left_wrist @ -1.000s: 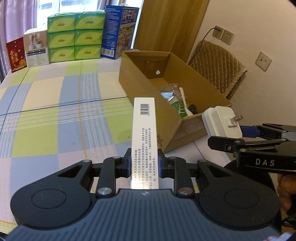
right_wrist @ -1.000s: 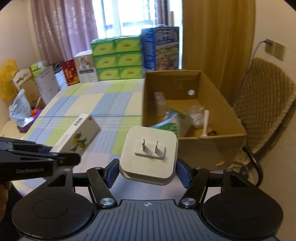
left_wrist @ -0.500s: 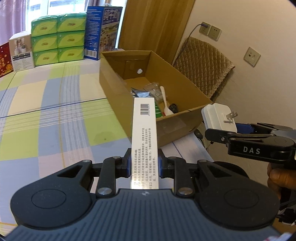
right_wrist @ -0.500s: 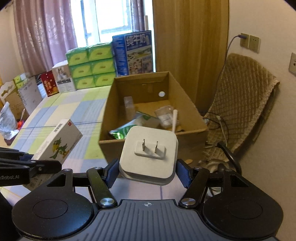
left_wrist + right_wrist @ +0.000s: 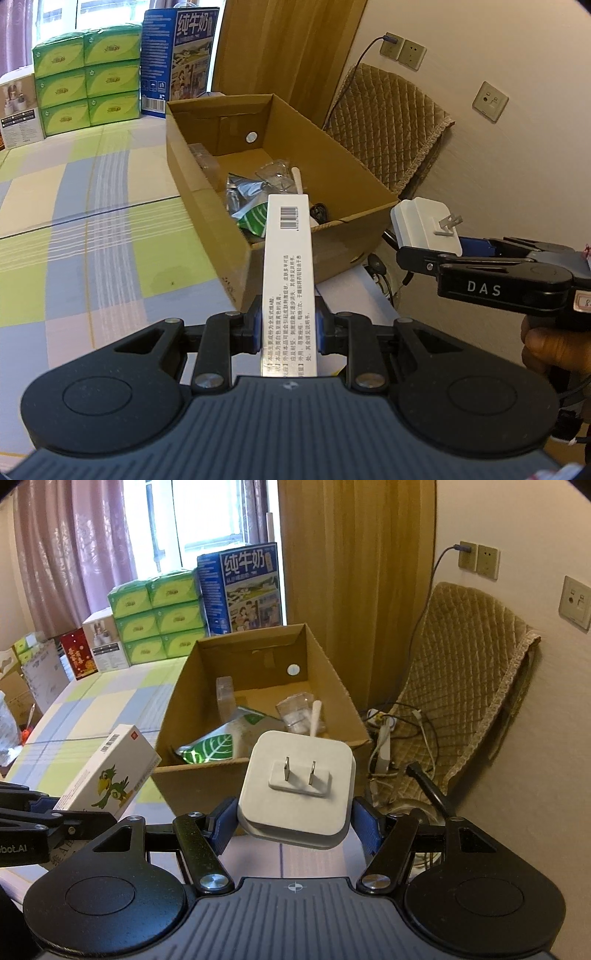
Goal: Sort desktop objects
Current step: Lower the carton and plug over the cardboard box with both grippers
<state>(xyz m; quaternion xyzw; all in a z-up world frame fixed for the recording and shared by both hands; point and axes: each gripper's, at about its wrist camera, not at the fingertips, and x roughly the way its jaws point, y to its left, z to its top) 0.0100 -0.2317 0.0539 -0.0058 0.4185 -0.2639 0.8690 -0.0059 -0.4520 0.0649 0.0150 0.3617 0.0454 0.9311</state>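
Note:
My left gripper (image 5: 288,328) is shut on a long white medicine box (image 5: 290,266) with a barcode; its far end hangs over the near corner of an open cardboard box (image 5: 295,110). In the right wrist view the same medicine box (image 5: 110,768) shows a green parrot picture, left of the cardboard box (image 5: 255,775). My right gripper (image 5: 293,818) is shut on a white plug adapter (image 5: 299,786), prongs facing the camera, held in front of the cardboard box's near wall. In the left wrist view the adapter (image 5: 424,225) hangs right of the box, off the table's edge.
Inside the cardboard box lie a green leaf-print pouch (image 5: 218,742), clear packets (image 5: 295,712) and a white stick. Green tissue packs (image 5: 88,85) and a blue milk carton (image 5: 177,62) stand at the table's far end. A quilted chair (image 5: 472,672) and floor cables sit to the right.
Both grippers have moved forward and to the right toward the cardboard box, which now looks nearer. The medicine box's tip now overlaps the box's near corner. Both grips are unchanged.

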